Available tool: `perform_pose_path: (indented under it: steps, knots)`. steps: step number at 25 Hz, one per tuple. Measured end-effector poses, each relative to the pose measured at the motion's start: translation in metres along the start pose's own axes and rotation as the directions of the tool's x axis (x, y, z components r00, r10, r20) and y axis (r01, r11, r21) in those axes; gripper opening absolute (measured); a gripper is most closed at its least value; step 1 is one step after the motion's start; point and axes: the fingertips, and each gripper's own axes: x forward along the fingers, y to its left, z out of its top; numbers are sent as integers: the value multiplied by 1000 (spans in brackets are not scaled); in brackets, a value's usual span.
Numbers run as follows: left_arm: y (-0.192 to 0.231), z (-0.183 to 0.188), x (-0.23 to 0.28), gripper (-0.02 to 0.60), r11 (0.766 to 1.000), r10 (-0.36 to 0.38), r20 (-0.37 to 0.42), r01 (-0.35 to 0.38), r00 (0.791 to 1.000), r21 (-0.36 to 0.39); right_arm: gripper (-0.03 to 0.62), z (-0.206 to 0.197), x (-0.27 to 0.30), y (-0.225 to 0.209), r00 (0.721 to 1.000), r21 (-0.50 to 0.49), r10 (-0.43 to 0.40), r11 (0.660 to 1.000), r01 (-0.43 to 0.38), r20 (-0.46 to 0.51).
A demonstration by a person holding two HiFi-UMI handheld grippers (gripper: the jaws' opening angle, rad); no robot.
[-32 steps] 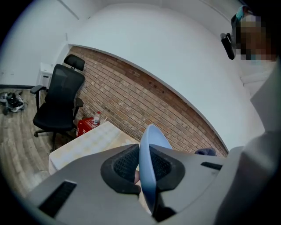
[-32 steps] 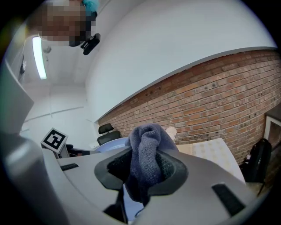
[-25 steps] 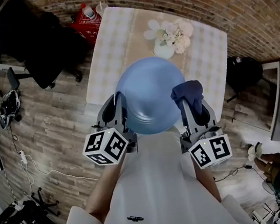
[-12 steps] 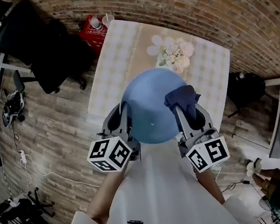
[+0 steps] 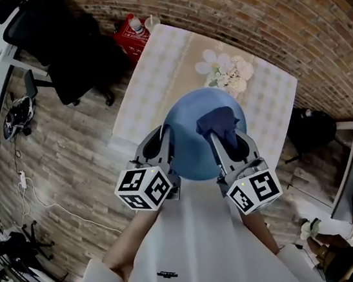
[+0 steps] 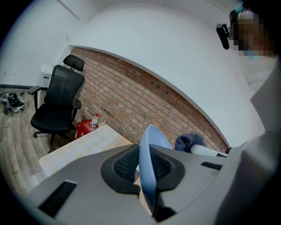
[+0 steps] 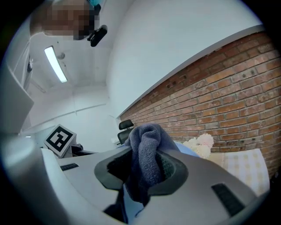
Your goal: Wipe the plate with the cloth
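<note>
Plate (image 5: 194, 151), blue and round, sits in the middle of the head view, held up above the checked surface (image 5: 144, 76). The left gripper (image 5: 166, 144) clamps its left edge. The right gripper (image 5: 224, 138) holds a dark blue cloth (image 5: 217, 122) bunched against the plate's upper right part. Flowers (image 5: 229, 74) stand on the surface beyond the plate. A black chair (image 5: 69, 51) and a red box (image 5: 130, 36) are on the wood floor to the left, near the brick wall (image 5: 263, 14).

In the left gripper view, the left gripper (image 6: 145, 169) has its jaws closed on the plate (image 6: 153, 136), which stands edge-on between the pads. The cloth (image 6: 189, 141) shows just behind the rim at right. The chair (image 6: 59, 105) and surface (image 6: 83, 145) lie beyond.

In the right gripper view, the right gripper (image 7: 145, 171) has its jaws gripping the cloth (image 7: 147, 149), which bulges up out of them. A pale blue strip of plate (image 7: 183, 147) shows just behind the cloth, with the flowers (image 7: 199, 145) farther right. The left gripper's marker cube (image 7: 59, 139) is at left.
</note>
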Motion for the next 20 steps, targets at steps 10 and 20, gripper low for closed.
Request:
perform_pose_path:
  steps: [10,20]
  knots:
    - [-3,10,-1,37,1000,5,38,-6,999,12,120,-7,31,31,988,-36,147,988,-148,-47]
    - [-17,7,-3,35,998,-34,22,33,999,49,120,-12,53,44,977,-41,184,981,-189,-112]
